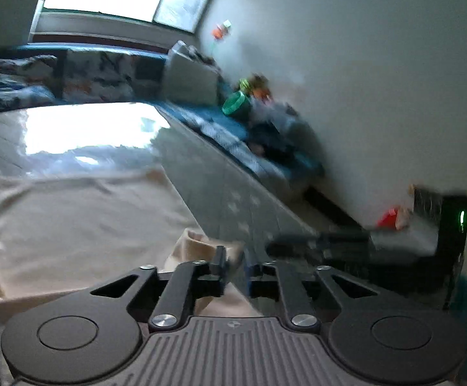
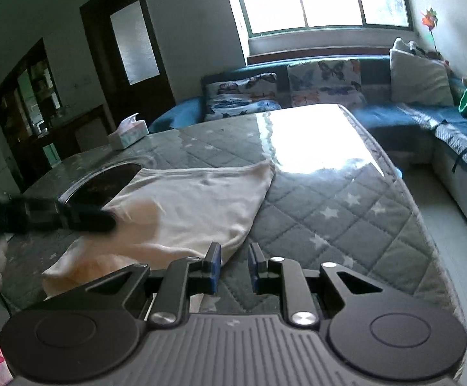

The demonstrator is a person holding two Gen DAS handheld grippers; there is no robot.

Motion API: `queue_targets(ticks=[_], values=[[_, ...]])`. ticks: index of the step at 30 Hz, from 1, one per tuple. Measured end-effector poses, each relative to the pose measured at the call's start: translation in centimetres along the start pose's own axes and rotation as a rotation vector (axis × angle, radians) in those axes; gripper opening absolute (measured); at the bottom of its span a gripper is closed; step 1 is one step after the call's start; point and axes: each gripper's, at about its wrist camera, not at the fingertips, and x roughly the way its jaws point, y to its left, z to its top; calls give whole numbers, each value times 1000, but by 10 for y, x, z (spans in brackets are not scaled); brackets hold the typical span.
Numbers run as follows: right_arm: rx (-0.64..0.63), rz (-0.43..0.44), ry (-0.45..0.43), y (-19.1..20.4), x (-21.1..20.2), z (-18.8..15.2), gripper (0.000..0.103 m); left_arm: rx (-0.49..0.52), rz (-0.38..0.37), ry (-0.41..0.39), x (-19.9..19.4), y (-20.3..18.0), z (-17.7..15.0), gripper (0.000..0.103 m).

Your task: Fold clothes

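Ahead of both grippers stretches the tabletop (image 2: 346,212), a long slab under a grey quilted cover stitched in diamonds and dotted with pale stars; its far part is glossy and throws back the window light. Beyond that, farther from the right gripper, a blue sofa (image 2: 394,119) bends round the corner, carrying soft square cushions printed with butterflies. On the cover, just ahead and to the left of the right gripper (image 2: 235,265), lies the cream garment (image 2: 198,199), a soft, matte knit spread in a rough triangle with rumpled folds at its near edge. The right gripper's black fingers with blue pads stand a narrow gap apart with only quilt showing between them; the garment's near hem lies just beside the left pad, and contact cannot be judged. In the left wrist view the same garment (image 1: 82,225) fills the space ahead and to the left of the left gripper (image 1: 235,267), and a bunched fold of it rises right at the left finger; the jaws are narrow, and motion blur hides whether cloth sits between them. A rectangular tissue box (image 2: 128,133) stands far ahead-left of the right gripper.
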Motion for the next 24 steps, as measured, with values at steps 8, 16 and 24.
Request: queue_targets(ticks=[8, 16, 24], values=[[-29, 65, 31, 17, 16, -2, 18, 28, 63, 54, -15, 34, -22, 40], [-140, 156, 46, 55, 43, 0, 18, -62, 203, 26, -29, 105, -26, 24], [-176, 134, 122, 59, 72, -10, 15, -92, 271, 29, -30, 137, -33, 21]])
